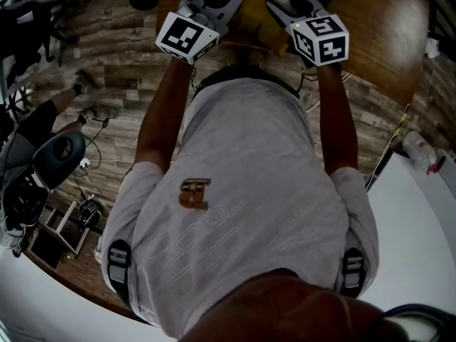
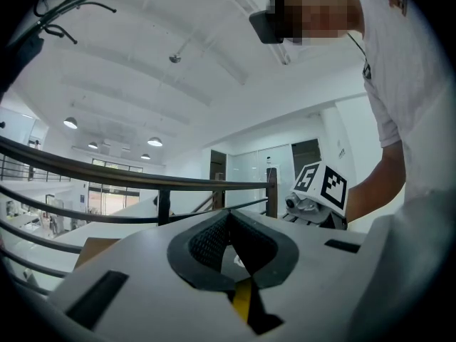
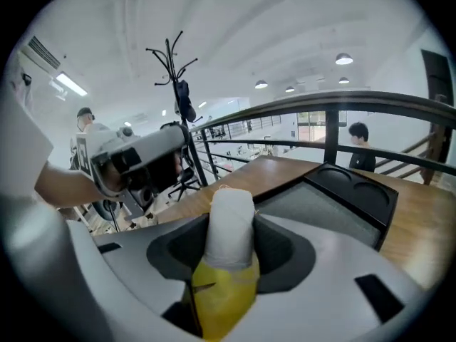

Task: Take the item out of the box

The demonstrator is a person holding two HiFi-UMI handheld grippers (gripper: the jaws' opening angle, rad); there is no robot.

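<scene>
The right gripper [image 3: 231,223] has its jaws set wide and clamped on the yellow item [image 3: 222,291], which it holds above the wooden table [image 3: 420,241]. The item's long axis runs along the jaws, with its white cap [image 3: 229,226] pointing outward. The left gripper [image 2: 229,219] has its jaws pressed together. A black tray [image 3: 356,191] lies on the table.

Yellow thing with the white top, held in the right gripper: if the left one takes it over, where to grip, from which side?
Probably the white top: a plain cylinder sticking out forward, while the yellow body sits deep between the right gripper's jaws. Bring the left gripper, now closed, in from its own side, jaws opened across the cylinder's round sides.
</scene>
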